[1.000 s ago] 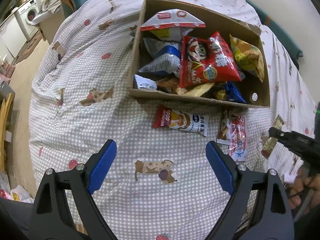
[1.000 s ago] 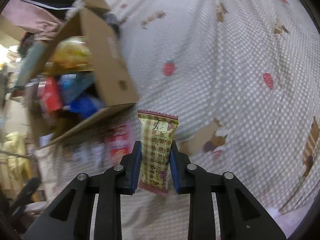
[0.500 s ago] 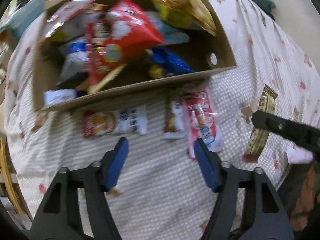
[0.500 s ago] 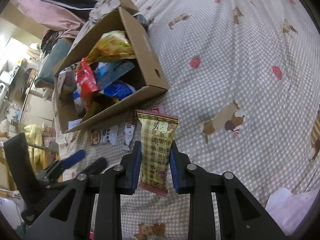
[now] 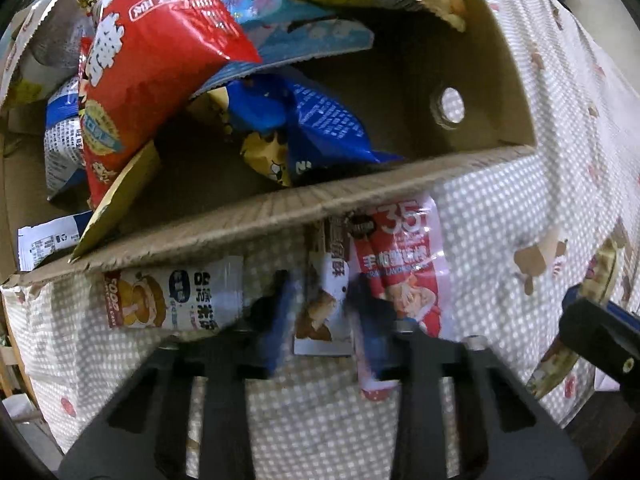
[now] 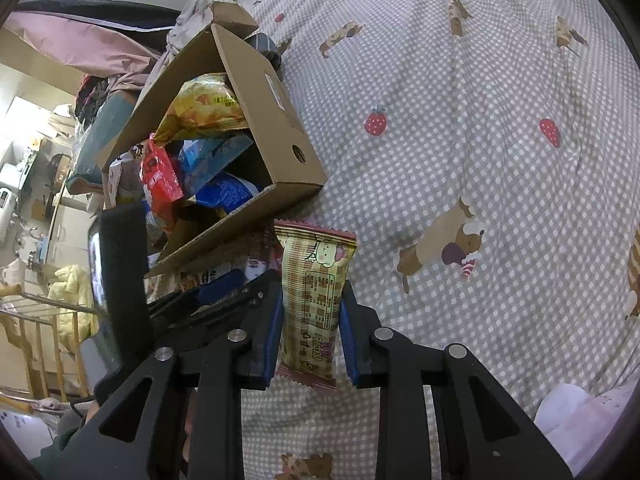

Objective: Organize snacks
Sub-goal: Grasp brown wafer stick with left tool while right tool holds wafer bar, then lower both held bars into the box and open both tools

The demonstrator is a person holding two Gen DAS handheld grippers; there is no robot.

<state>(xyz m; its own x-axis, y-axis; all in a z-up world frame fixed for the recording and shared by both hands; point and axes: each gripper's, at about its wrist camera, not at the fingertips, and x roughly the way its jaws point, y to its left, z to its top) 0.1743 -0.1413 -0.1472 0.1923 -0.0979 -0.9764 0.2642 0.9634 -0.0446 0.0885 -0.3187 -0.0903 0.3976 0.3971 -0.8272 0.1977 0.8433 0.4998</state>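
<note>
The left gripper (image 5: 323, 316), jaws just closing, apparently pinches the white snack packet (image 5: 325, 300) lying lengthwise toward the cardboard box (image 5: 280, 208).

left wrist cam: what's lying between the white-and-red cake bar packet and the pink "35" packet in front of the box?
A narrow white-and-brown snack packet, lying on the bedspread; the left gripper has just been closing around it. Left wrist view.

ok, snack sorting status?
Done: the cardboard box already holds several bags. In hand: right hand-held gripper grips a plaid bar; left hand-held gripper has just been closing around a small white packet. Left: the cake packet and pink packet on the bedspread.
</note>
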